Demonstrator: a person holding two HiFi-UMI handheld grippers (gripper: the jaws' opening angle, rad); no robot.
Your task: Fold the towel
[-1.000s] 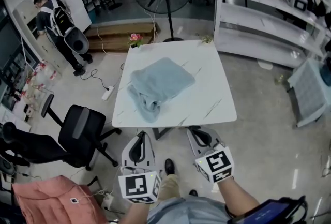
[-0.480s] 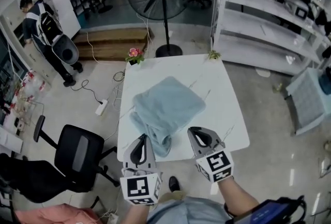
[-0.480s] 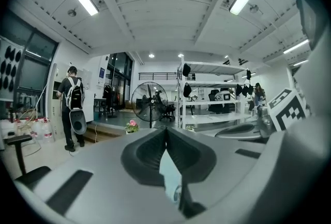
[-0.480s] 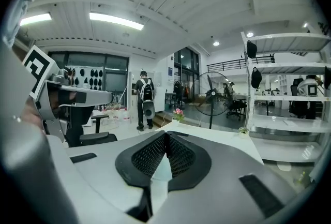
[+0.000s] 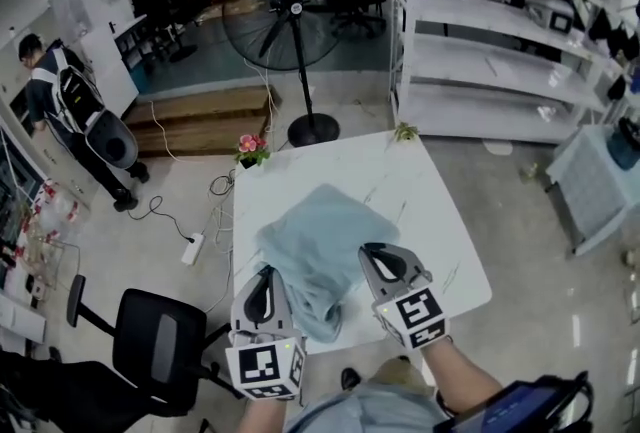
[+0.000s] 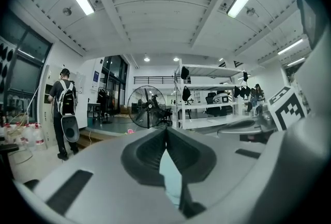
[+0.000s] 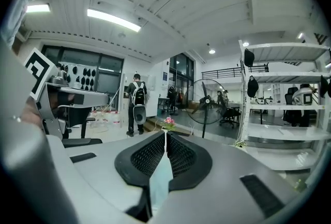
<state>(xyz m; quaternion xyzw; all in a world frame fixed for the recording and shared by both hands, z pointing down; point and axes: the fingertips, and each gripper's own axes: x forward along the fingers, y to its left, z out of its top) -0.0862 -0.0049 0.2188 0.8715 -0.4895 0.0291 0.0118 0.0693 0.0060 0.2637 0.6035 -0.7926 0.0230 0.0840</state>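
Note:
A crumpled light blue towel (image 5: 318, 239) lies on the white marble table (image 5: 425, 196), its near end hanging toward the front edge. My left gripper (image 5: 266, 271) is over the table's near left edge, just left of the towel's near end, shut and empty. My right gripper (image 5: 367, 249) hovers at the towel's near right side; its jaws are just starting to part, still almost together, with nothing between them. In the left gripper view the jaws (image 6: 166, 129) meet, and the towel (image 6: 171, 176) shows below them. The right gripper view shows the jaws (image 7: 165, 133) with the towel (image 7: 159, 182) beneath.
A pink flower pot (image 5: 250, 146) and a small green plant (image 5: 405, 132) sit at the table's far corners. A standing fan (image 5: 282, 13) is behind the table, white shelving (image 5: 485, 51) at the right, a black office chair (image 5: 150, 351) at the near left. A person (image 5: 62, 111) stands far left.
Both grippers have moved forward from short of the table to over its near edge, beside the towel. The towel has not moved.

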